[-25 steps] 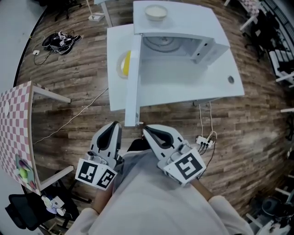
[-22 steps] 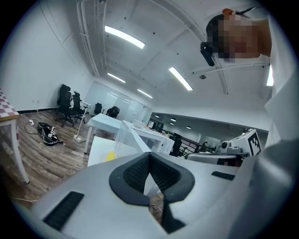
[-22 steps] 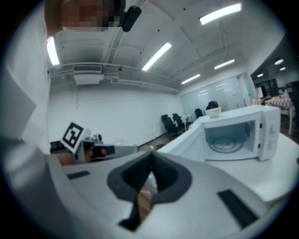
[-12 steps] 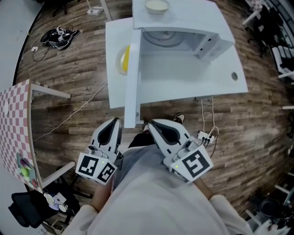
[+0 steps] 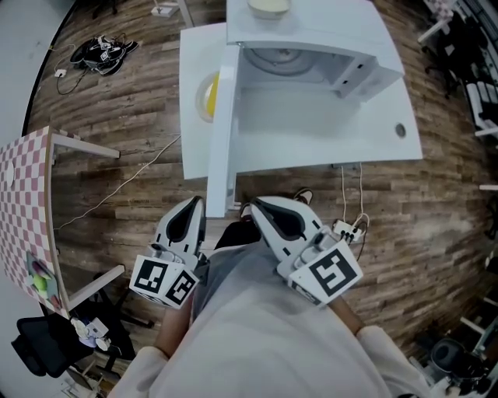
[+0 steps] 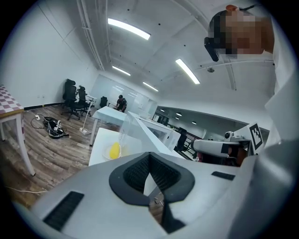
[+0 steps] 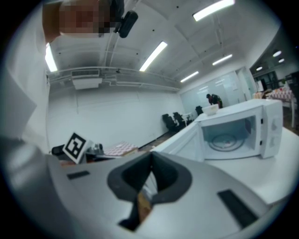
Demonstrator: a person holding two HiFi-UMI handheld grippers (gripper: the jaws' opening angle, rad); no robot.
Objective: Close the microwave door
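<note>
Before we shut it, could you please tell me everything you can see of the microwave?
The microwave is a white box standing on a white table. Its door, hinged at the head view's left, stands wide open, swung toward the person. Inside lies a round glass turntable with nothing on it. The control panel is at its right. A pale bowl rests on top. The left gripper and right gripper are both off it.

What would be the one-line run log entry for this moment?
white microwave door: wide open | left gripper: shut, empty, not on door | right gripper: shut, empty, not on door | contact: none seen
</note>
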